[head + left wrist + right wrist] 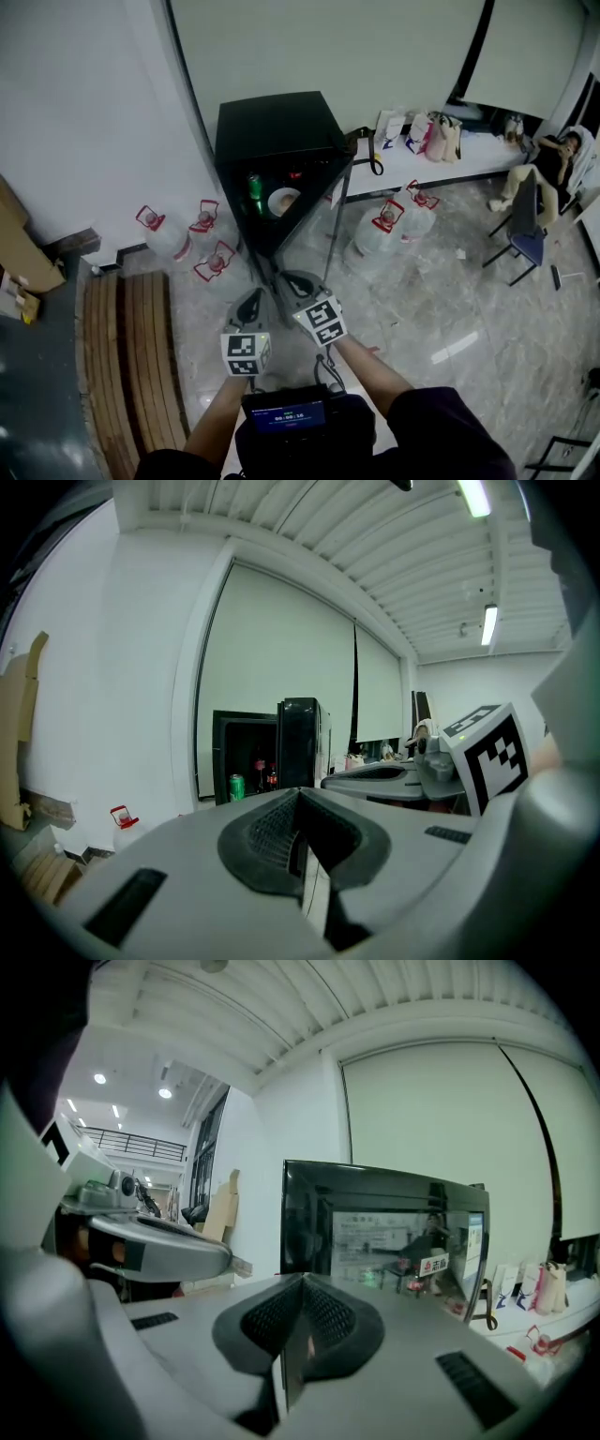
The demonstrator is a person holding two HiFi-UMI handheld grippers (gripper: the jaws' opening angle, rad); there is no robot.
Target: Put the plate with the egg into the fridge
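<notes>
The black fridge [272, 131] stands on the floor with its glass door [323, 211] swung wide. Inside I see the plate [283, 201] lying on a shelf, with a pale lump on it that I take for the egg, though it is too small for me to be sure. A green can [254, 187] stands upright just to its left and something red [295, 174] sits further back. I cannot tell which shelf each one is on. Three clear water jugs with red handles [204, 223] crowd the floor left of the fridge, and two more [380, 230] stand beyond the open door. Whether they are full I cannot make out. Bags [427, 133] line the white ledge [487, 150] behind. My left gripper [251, 298] and right gripper [296, 279] are held side by side in front of the fridge, near it but not touching it. Both point towards it and tilt only slightly downward, and the forearms reach up from the bottom of the head view. In each gripper view the two jaws are pressed together with nothing between them. The right one faces the glass door and the left one faces the fridge's open interior.
</notes>
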